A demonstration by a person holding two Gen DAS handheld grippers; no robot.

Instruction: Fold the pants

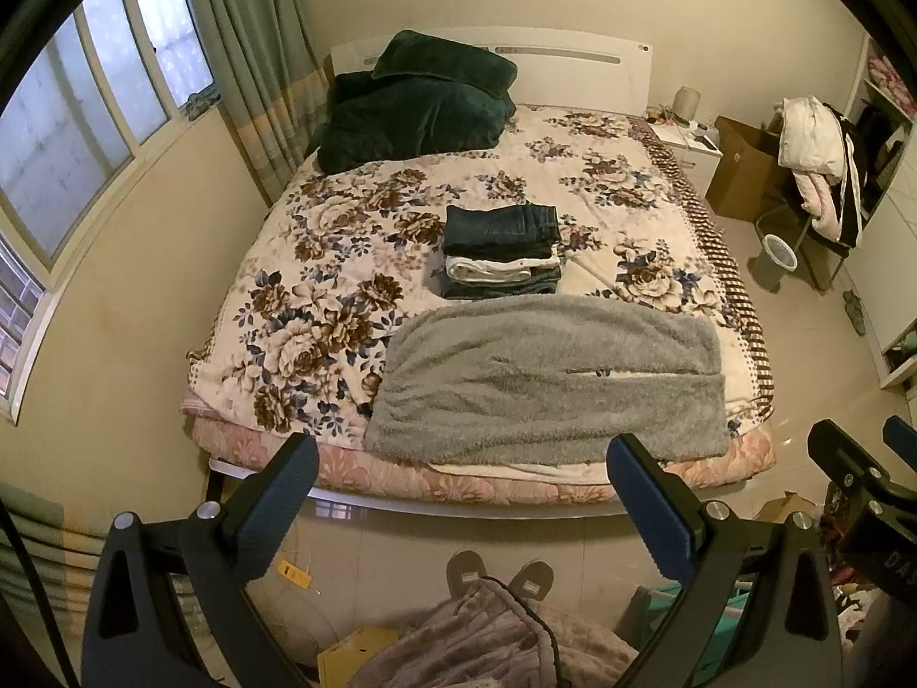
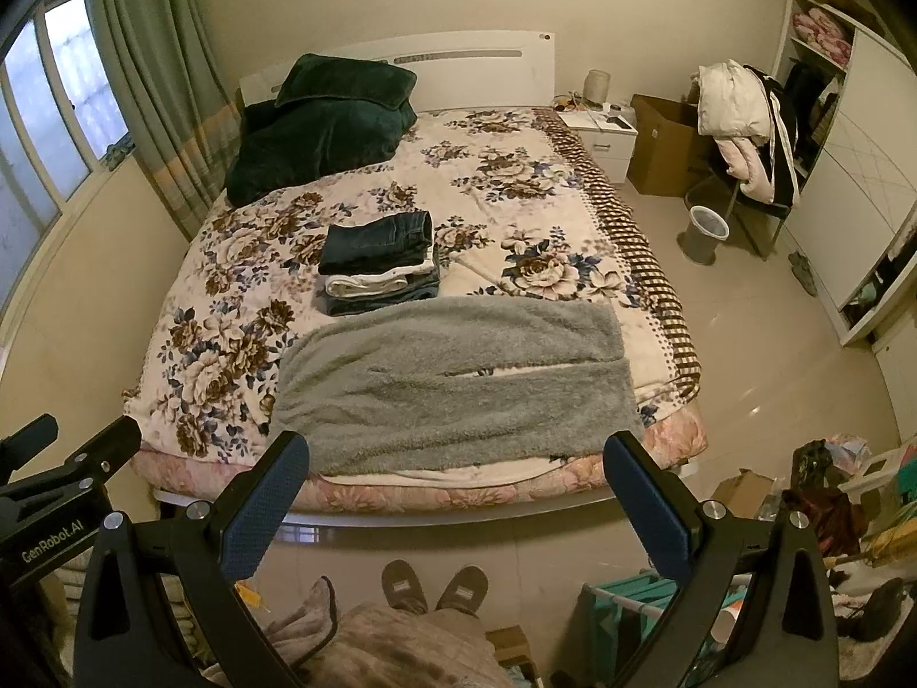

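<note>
Both grippers, left gripper (image 1: 464, 493) and right gripper (image 2: 455, 490), gape wide and empty; the fuzzy grey pants (image 1: 544, 378) just beyond the fingertips could bunch if pinched unevenly.

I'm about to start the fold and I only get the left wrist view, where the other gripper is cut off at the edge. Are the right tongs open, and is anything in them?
Observer: The right tongs are wide open and hold nothing. Their fingers frame the near edge of the grey pants, which lie flat across the foot of the bed.
Operator: How does my left gripper look from that side?
Observer: The left tongs show at the left edge of the right wrist view, seen from the side. They are open and touch nothing, with the bed's near left corner behind them.
</note>
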